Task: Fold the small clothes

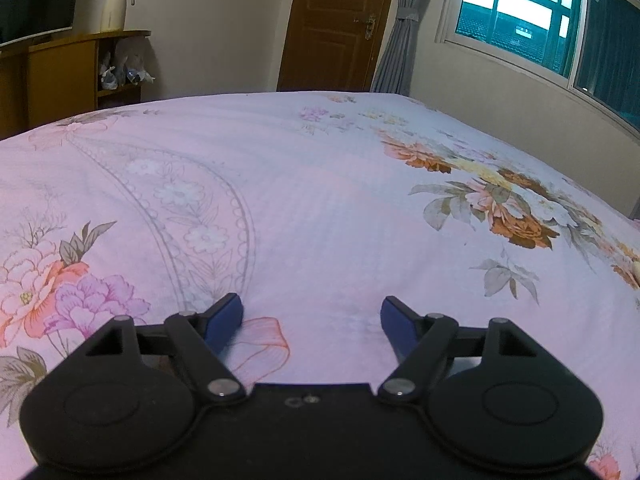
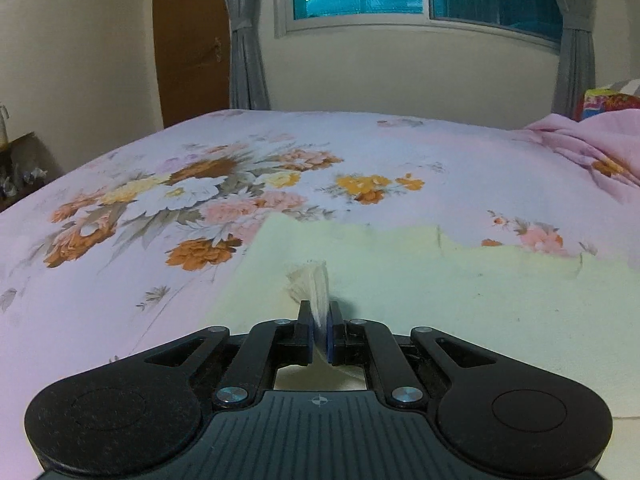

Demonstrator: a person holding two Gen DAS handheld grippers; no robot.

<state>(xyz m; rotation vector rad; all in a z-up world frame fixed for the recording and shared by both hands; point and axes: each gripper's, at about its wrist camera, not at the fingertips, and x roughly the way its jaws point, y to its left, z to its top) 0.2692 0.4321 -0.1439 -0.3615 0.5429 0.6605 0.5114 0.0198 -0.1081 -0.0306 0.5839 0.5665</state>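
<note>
A pale yellow-green garment (image 2: 460, 300) lies spread flat on the floral bed sheet (image 2: 180, 152) in the right wrist view. My right gripper (image 2: 319, 320) is shut on a pinch of pale fabric (image 2: 316, 288) of this garment, which sticks up between the blue pads. My left gripper (image 1: 312, 320) is open and empty, its blue fingertips (image 1: 228, 316) wide apart just above the pink floral sheet (image 1: 320, 200). The garment is not in the left wrist view.
A rumpled pink quilt (image 2: 592, 148) lies at the bed's far right. A wooden cabinet (image 1: 80, 72) with a white thermos (image 1: 116, 8) stands beyond the bed, next to a brown door (image 1: 336, 24). A window with grey curtains (image 2: 248, 40) is behind the bed.
</note>
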